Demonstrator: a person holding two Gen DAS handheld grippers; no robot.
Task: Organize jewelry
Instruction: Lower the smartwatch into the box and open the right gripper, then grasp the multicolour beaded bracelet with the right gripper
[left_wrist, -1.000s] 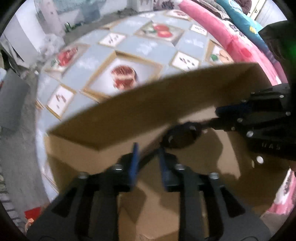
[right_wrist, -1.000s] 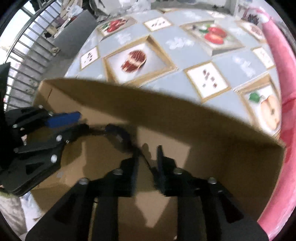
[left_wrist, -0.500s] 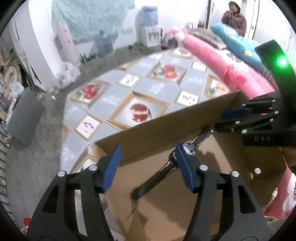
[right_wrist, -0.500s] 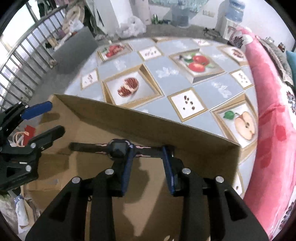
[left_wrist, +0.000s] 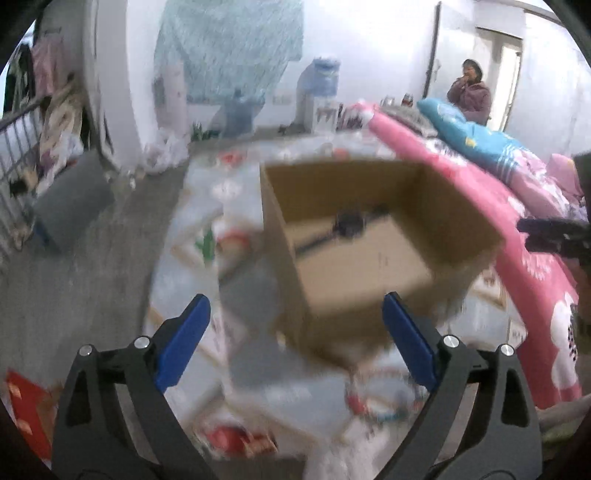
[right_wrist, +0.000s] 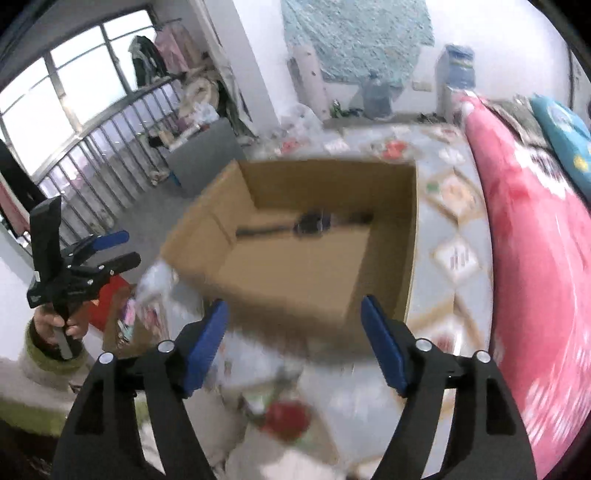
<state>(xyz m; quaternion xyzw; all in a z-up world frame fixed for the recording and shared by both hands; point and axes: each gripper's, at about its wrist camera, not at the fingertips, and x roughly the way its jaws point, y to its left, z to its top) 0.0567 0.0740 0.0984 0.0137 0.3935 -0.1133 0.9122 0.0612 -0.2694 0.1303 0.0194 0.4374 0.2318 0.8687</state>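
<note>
An open cardboard box (left_wrist: 454, 206) (right_wrist: 332, 181) stands on the table. A black wristwatch (left_wrist: 349, 221) (right_wrist: 314, 221) lies stretched out flat on its floor, against the far wall. My left gripper (left_wrist: 295, 299) hangs back from the box's near side, its blue-padded jaws opening wide with nothing between them. My right gripper (right_wrist: 295, 303) is also back from the box, jaws opening and empty. Each shows in the other's view: the left gripper (right_wrist: 122, 249) at the far left, the right gripper (left_wrist: 524, 233) at the right edge.
The box sits on a fruit-patterned tablecloth (right_wrist: 458, 258). A pink quilt (right_wrist: 535, 236) and a blue pillow (left_wrist: 476, 140) lie to the right. A red packet (right_wrist: 107, 302) lies by the left hand (right_wrist: 55, 325). A person (left_wrist: 469, 92) stands by the far door. A railing (right_wrist: 92, 147) runs at the left.
Both grippers let go of the watch, opened wide and pulled back and up out of the box. The watch now lies flat on the box floor.
</note>
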